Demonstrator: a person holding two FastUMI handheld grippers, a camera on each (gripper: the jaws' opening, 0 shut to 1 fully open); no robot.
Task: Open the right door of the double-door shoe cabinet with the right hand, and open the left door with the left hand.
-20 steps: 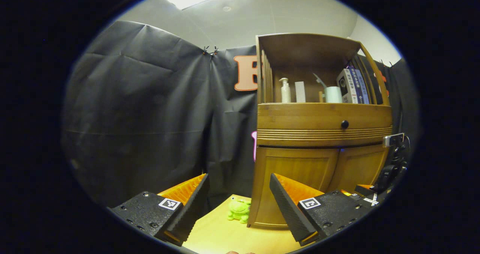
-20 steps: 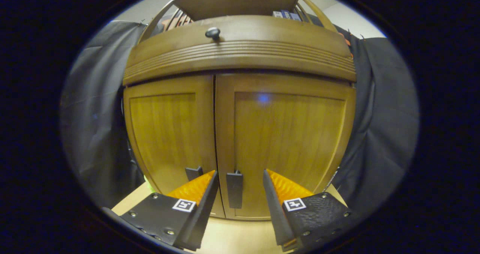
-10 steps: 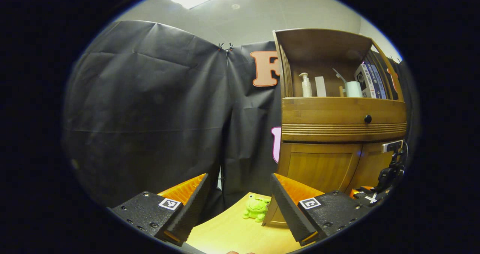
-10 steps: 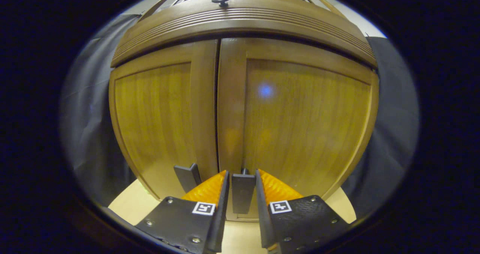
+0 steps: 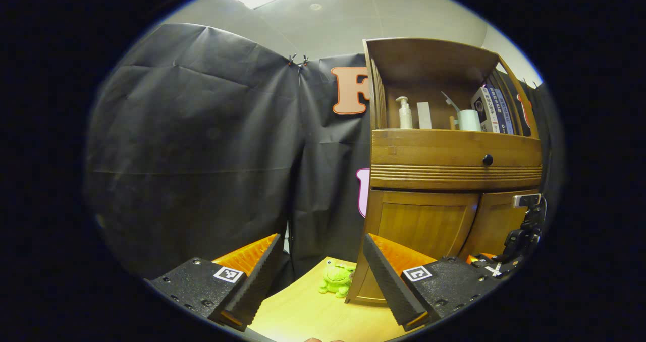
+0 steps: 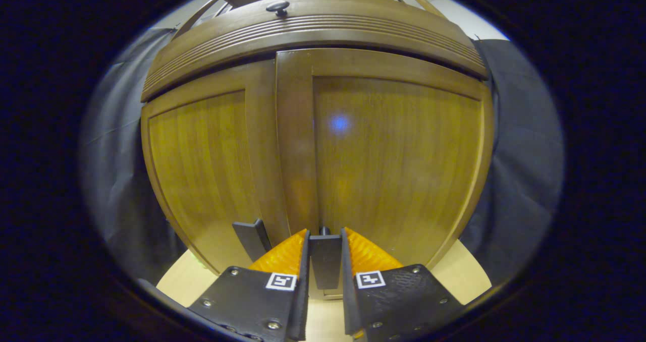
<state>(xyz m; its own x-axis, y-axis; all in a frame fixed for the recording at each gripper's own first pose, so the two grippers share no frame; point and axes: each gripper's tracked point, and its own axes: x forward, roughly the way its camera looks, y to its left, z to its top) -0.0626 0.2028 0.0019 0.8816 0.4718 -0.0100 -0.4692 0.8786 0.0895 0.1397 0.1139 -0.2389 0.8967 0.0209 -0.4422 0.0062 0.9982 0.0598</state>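
The wooden shoe cabinet (image 5: pixel 454 155) stands on the table, to the right in the left gripper view. In the right gripper view its left door (image 6: pixel 202 170) and right door (image 6: pixel 398 155) are close in front. My right gripper (image 6: pixel 325 233) is shut on the right door's dark handle (image 6: pixel 325 261), with both fingers pressed against its sides. The right door's inner edge looks slightly forward of the left door. The left door's handle (image 6: pixel 252 236) is free. My left gripper (image 5: pixel 323 276) hangs open, left of the cabinet and apart from it. The right gripper (image 5: pixel 509 251) also appears low at the doors.
A green frog toy (image 5: pixel 335 279) sits on the light wooden table (image 5: pixel 303 317) by the cabinet's left corner. A drawer with a dark knob (image 5: pixel 487 159) runs above the doors. The open shelf holds a pump bottle (image 5: pixel 404 112), a cup and boxes. Black cloth surrounds the booth.
My right gripper has moved up to the right door's handle and shut on it; the door edge has shifted a little. The left gripper stayed open and only swung slightly.
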